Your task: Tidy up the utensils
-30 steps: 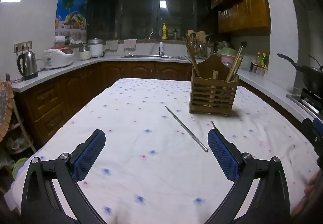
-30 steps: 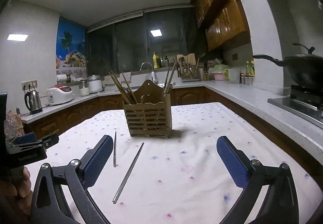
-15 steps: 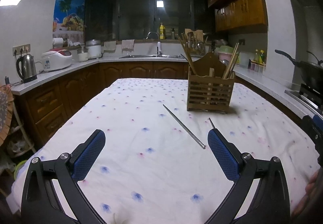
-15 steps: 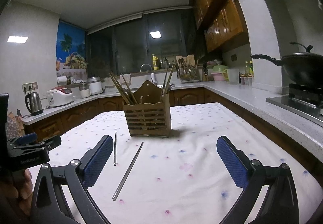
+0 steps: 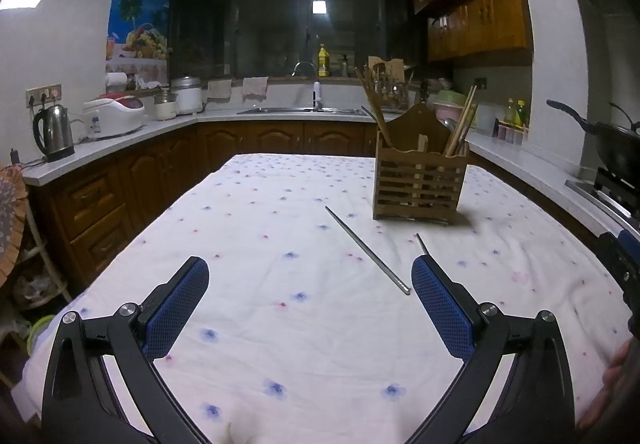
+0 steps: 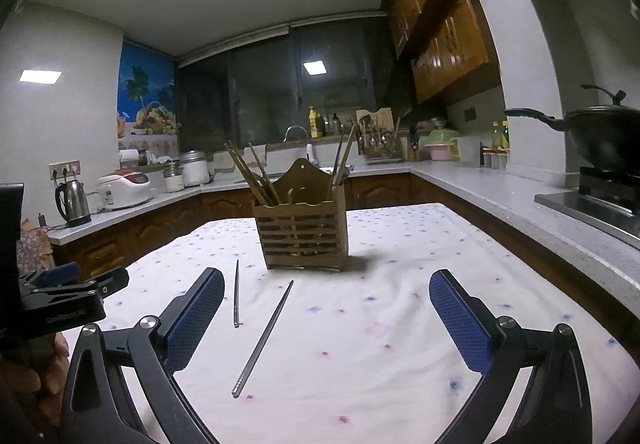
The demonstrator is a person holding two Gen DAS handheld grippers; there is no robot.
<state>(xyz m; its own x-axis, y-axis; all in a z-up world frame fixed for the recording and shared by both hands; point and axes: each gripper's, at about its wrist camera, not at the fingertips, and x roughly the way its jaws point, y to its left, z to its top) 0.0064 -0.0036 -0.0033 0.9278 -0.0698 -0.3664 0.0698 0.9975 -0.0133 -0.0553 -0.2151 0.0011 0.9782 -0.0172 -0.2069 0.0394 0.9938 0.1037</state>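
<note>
Left wrist view: you're holding the left gripper (image 5: 310, 284) w/ jaws spread wide, nothing between the blue pads, hovering over the tablecloth (image 5: 256, 228). One metal chopstick (image 5: 367, 250) is lying just ahead, long axis running diagonally, near end by your right pad, far end pointing up-left. A 2nd chopstick (image 5: 421, 244) is peeking out behind that pad, mostly hidden. The wooden utensil holder (image 5: 418, 183) is standing upright beyond, sticks leaning out of both sides.

Right wrist view: your right gripper (image 6: 326, 306) is also gaping, empty. Between its fingers the longer chopstick (image 6: 264, 338) is pointing toward the holder (image 6: 302, 240), tilted right; the other chopstick (image 6: 237, 294) is lying nearly straight ahead, beside the left pad.

Room: white floral cloth over the table, kettle (image 5: 52, 131) on the counter at left, wok (image 6: 600, 135) on the stove at right.
</note>
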